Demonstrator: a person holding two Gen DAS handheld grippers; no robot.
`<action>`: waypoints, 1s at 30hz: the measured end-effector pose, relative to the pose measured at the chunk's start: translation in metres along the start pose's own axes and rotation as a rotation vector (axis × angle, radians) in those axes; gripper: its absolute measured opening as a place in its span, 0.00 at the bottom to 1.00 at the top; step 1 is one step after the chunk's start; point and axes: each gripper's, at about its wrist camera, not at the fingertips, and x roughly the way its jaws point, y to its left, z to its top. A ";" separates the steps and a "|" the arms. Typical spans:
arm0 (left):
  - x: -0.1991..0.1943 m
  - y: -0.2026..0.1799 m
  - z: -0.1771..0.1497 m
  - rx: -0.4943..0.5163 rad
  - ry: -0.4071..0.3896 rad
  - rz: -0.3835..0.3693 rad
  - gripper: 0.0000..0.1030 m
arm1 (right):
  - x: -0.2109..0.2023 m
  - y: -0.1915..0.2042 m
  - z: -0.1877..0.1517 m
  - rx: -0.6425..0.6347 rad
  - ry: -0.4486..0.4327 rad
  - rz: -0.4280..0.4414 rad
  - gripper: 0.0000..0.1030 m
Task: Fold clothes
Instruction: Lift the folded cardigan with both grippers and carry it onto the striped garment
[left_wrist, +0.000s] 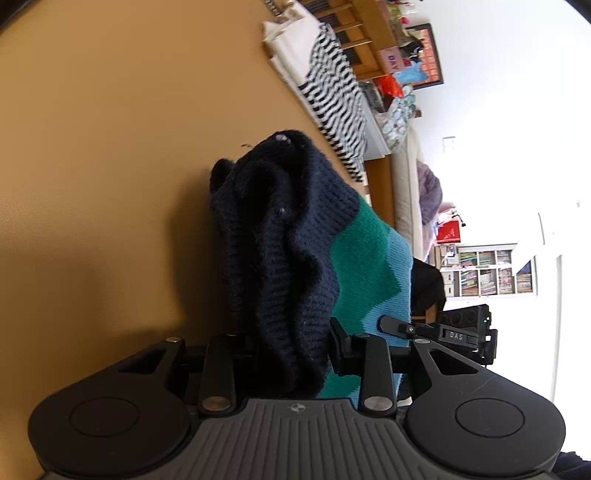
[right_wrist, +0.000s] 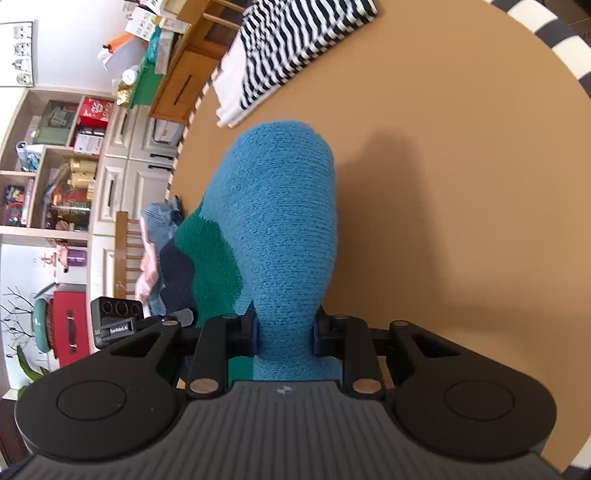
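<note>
A knitted sweater in navy, green and light blue is held up over a tan table by both grippers. In the left wrist view my left gripper (left_wrist: 291, 350) is shut on the sweater's navy end (left_wrist: 280, 236), which bunches up between the fingers. In the right wrist view my right gripper (right_wrist: 284, 332) is shut on the sweater's light blue end (right_wrist: 284, 229). The other gripper (left_wrist: 454, 334) shows at the right of the left wrist view, and the left one (right_wrist: 118, 321) shows at the left of the right wrist view. The sweater spans between them.
A folded black-and-white striped garment (left_wrist: 336, 99) lies on white cloth at the far side of the tan table (left_wrist: 110, 147); it also shows in the right wrist view (right_wrist: 291, 44). More clothes (right_wrist: 159, 240) lie beyond the table edge. Shelves and cabinets stand behind.
</note>
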 end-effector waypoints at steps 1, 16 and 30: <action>-0.003 -0.008 0.002 0.010 -0.006 -0.007 0.31 | -0.004 0.005 0.003 -0.007 -0.009 0.004 0.24; 0.040 -0.166 0.225 0.188 -0.135 0.169 0.33 | -0.037 0.086 0.254 -0.066 -0.214 -0.027 0.24; 0.084 -0.117 0.272 0.149 -0.354 0.530 0.71 | 0.018 -0.005 0.315 -0.036 -0.319 -0.214 0.62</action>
